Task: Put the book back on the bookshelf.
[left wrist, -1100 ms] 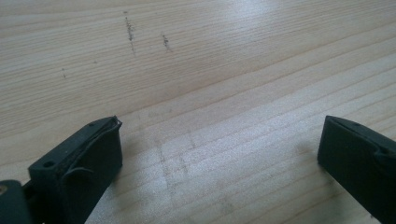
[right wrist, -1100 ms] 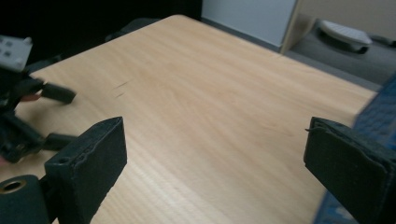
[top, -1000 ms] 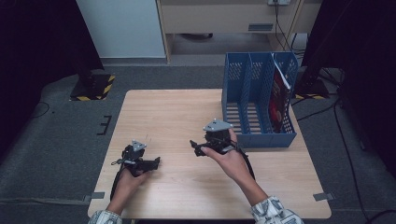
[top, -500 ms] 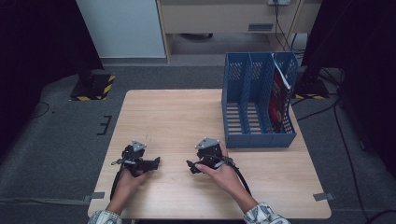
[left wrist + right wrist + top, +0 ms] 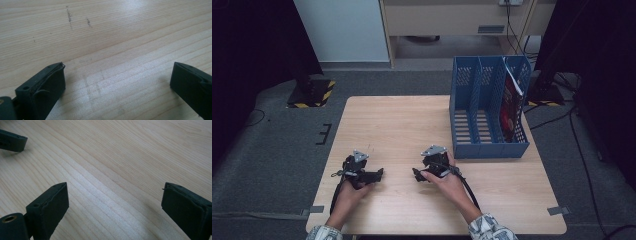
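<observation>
My left gripper (image 5: 377, 173) rests low on the wooden table (image 5: 397, 125) near its front left, held by a hand, jaws pointing right. In the left gripper view it (image 5: 117, 68) is open, with bare wood between the black fingers (image 5: 47, 85). My right gripper (image 5: 418, 175) sits near the front middle, jaws pointing left toward the other one. In the right gripper view it (image 5: 115, 187) is open over bare wood, and a jaw of the left gripper (image 5: 12, 140) shows at the upper left.
A blue three-slot file rack (image 5: 477, 145) stands on the table's right side, close behind the right hand. A red magazine (image 5: 511, 107) leans in its rightmost slot. Cables trail from both grippers toward the front edge.
The right gripper has come away from the rack's front, moving left and toward the person, down to the table. The left gripper has stayed put.
</observation>
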`<state>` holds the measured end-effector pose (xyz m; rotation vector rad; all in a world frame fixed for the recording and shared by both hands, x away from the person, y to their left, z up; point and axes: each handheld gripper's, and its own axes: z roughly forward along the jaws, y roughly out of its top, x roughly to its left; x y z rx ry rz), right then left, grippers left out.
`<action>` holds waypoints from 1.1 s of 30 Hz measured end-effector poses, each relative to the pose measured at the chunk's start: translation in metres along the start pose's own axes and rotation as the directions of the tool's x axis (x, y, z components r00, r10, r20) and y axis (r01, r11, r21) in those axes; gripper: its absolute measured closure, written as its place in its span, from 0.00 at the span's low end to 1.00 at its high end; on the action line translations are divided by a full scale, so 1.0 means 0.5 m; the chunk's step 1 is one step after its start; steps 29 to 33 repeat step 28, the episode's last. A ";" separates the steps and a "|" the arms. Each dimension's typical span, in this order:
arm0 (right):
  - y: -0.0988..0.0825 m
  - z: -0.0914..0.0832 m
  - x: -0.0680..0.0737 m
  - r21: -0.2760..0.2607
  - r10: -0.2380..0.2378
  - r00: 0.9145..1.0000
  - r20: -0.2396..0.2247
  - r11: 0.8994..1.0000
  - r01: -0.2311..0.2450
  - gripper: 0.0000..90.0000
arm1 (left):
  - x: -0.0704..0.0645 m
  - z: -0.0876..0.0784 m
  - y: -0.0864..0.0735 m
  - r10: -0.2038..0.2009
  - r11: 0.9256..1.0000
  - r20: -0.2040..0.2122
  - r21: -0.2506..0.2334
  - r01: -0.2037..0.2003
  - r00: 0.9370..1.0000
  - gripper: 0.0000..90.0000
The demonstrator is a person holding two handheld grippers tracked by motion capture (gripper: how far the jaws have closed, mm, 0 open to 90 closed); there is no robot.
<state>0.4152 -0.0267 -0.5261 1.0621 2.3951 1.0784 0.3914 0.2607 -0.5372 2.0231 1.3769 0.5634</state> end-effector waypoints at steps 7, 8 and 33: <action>-0.003 0.012 -0.001 0.013 0.012 1.000 0.016 1.000 -0.012 0.09 | 0.000 0.000 0.000 0.001 1.000 0.000 0.000 -0.001 1.000 0.00; -0.004 0.014 0.000 0.013 0.013 1.000 0.020 1.000 -0.013 0.08 | 0.000 0.000 0.000 0.001 1.000 0.000 0.000 -0.001 1.000 0.00; -0.011 0.028 0.005 0.039 0.043 0.997 0.066 0.998 -0.046 0.06 | 0.000 0.000 0.000 0.001 1.000 0.001 0.000 -0.001 1.000 0.00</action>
